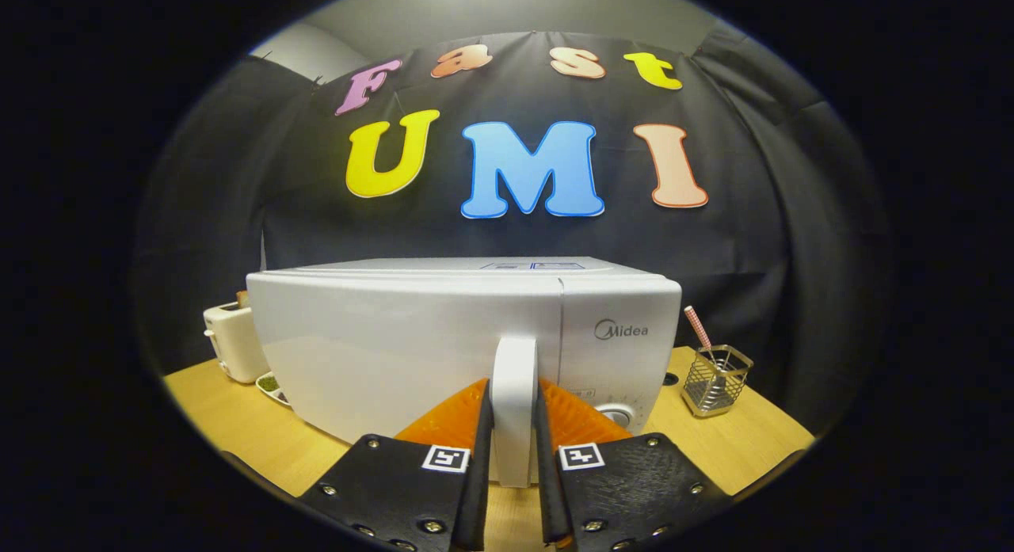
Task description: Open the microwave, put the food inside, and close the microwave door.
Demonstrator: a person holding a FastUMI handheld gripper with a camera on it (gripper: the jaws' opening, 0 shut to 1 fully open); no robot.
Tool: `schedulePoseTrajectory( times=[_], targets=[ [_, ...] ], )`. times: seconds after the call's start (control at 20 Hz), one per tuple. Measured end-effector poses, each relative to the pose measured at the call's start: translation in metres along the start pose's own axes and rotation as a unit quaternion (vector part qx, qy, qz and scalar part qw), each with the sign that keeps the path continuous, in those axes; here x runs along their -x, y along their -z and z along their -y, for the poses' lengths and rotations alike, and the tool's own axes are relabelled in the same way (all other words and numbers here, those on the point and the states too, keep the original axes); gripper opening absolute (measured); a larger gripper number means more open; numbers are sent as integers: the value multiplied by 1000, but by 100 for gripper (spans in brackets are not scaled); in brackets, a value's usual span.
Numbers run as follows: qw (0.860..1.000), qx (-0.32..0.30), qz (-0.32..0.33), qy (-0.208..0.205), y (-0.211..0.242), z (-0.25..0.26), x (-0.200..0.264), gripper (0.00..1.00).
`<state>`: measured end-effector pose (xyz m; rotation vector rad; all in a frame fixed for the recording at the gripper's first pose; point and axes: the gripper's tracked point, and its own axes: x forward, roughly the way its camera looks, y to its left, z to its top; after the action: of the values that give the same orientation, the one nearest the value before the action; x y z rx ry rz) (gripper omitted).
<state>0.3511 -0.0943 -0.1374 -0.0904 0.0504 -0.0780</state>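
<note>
Gripper view puts your tongs (pixel 513 425) right at the front of the white microwave (pixel 444 338), with the two fingers (pixel 475 457) standing on either side of its upright door handle (pixel 514 401). The handle sits between them, and each finger lies close against a side of it, so you are clenched on the handle; the grip looks tight on both sides, though the very tips are partly hidden behind the handle's edges. The microwave door lies flush with the body, closed, and spreads out ahead of the tongs and to their left. To the right of the tongs, past the handle, is the control panel with a round knob (pixel 618 414) low down, just beyond the right finger. The microwave stands on a light wooden worktop (pixel 238 425) that runs beneath the tongs. Beyond the left finger and past the microwave's left corner stands a cream toaster (pixel 230 338), and beside its foot, nearer the microwave, you can see the rim of a small dish (pixel 271 386) with something dark green in it; what that food is cannot be told. Off to the right of the tongs, well apart from the microwave, a wire mesh holder (pixel 717 380) stands on the worktop with a striped stick (pixel 697 326) leaning out of it.
</note>
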Motion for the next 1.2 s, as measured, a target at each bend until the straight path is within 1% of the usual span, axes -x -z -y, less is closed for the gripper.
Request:
schedulePoseTrajectory(
  times=[0.1, 0.25, 0.3, 0.35, 0.4, 0.45, 0.5, 0.55, 0.65, 0.75, 0.9, 1.0, 1.2],
  targets=[
    [1000, -9, 8, -5, 0, 0, 0, 27],
    [1000, -6, 6, -14, 3, -3, 4, 27],
    [1000, -4, 6, -5, 5, 1, 9, 31],
    [1000, 2, 18, -9, 2, 3, 15, 36],
    [1000, 10, 28, -7, -3, 5, 28, 47],
    [999, 15, 35, -11, -6, 4, 42, 50],
    [999, 16, 41, -20, -7, 3, 58, 56],
    [999, 16, 44, -26, -9, 5, 76, 58],
    [998, 13, 45, -42, -5, 7, 112, 58],
    [997, -3, 39, -67, 1, 5, 152, 58],
    [995, -25, 15, -97, 17, 3, 201, 58],
    [995, -26, 4, -99, 25, 7, 224, 58],
    [993, -31, 9, -111, 36, 7, 264, 58]
  ],
)
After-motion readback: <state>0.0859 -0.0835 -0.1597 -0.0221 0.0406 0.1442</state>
